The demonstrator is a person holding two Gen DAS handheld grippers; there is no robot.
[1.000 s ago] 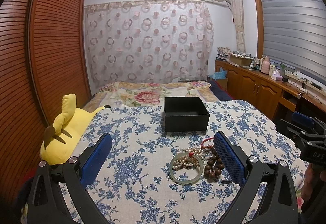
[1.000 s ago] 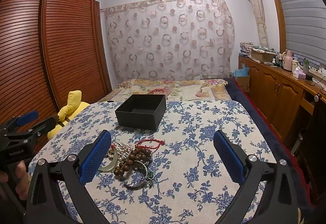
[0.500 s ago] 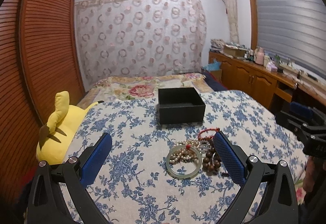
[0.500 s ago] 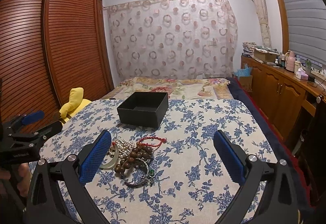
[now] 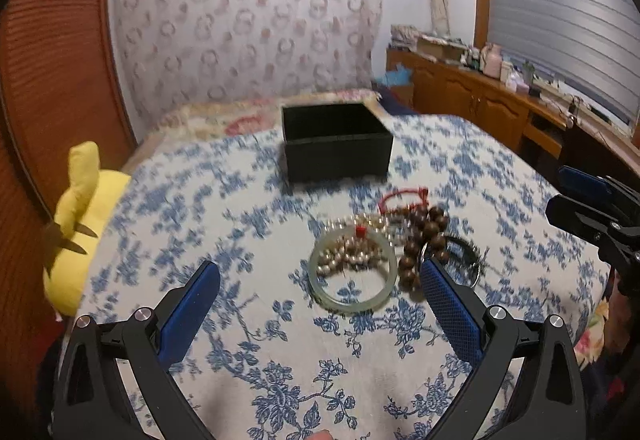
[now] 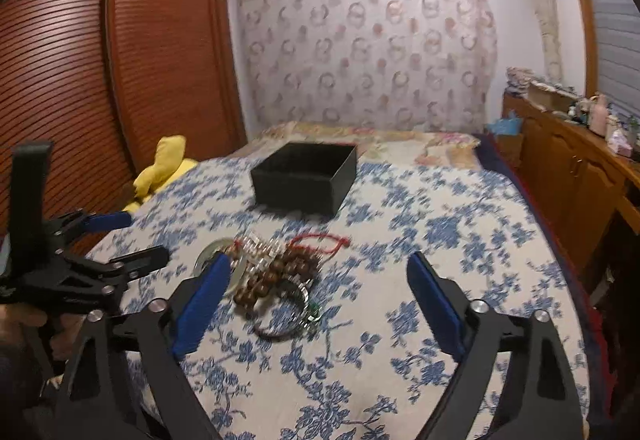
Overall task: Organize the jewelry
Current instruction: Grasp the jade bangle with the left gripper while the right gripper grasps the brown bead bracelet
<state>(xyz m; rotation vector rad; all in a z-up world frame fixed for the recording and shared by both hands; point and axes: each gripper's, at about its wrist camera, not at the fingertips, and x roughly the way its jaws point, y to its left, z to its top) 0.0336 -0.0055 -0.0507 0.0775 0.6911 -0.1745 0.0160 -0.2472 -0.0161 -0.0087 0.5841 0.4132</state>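
Note:
A pile of jewelry lies on the blue-flowered cloth: a pale green bangle point(image 5: 352, 274), white pearls point(image 5: 352, 254), brown wooden beads point(image 5: 428, 236), a red cord bracelet point(image 5: 402, 196) and a dark ring bracelet point(image 5: 466, 252). The pile also shows in the right wrist view point(image 6: 280, 272). An open black box point(image 5: 336, 144) point(image 6: 304, 176) stands behind it. My left gripper point(image 5: 320, 280) is open and empty, just in front of the bangle. My right gripper point(image 6: 316, 276) is open and empty, with the pile near its left finger.
A yellow plush toy point(image 5: 80, 224) point(image 6: 164, 164) lies at the cloth's left edge. A wooden wardrobe point(image 6: 100, 80) stands at left. Wooden cabinets with bottles point(image 5: 492, 92) run along the right. A flowered bedspread point(image 6: 360, 136) lies behind the box.
Both grippers have moved forward and down toward the jewelry pile, which now looks larger and nearer. Both stay open. The jewelry and box have not moved.

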